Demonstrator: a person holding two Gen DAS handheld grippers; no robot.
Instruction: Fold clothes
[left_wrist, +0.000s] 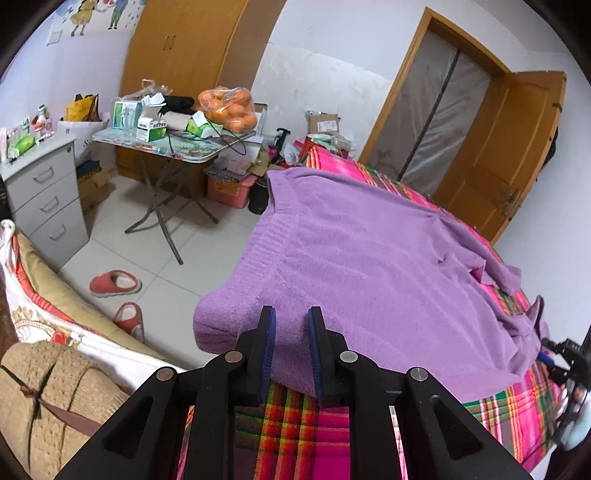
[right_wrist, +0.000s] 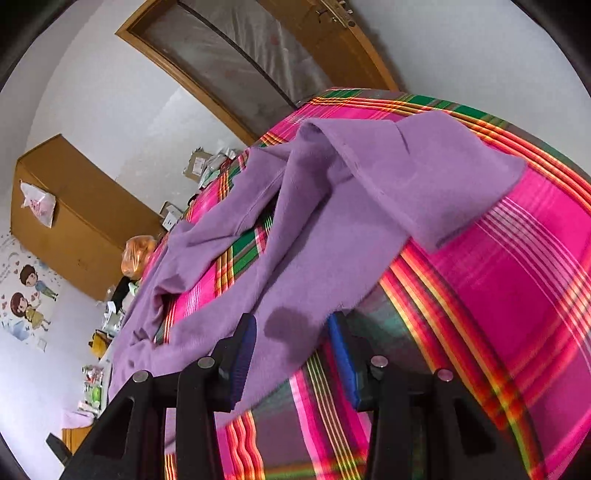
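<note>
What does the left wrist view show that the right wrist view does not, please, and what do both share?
Only the left wrist view shows the grey drawer unit, the red slippers, the tiled floor and the folding table; the right claw is at its right edge.

Only the right wrist view shows the sweater's far sleeve lying over the plaid, and the bunched folds with bedspread showing through.

Both show the purple sweater on the pink plaid bedspread, the bag of oranges, the wardrobe and the doorway.
</note>
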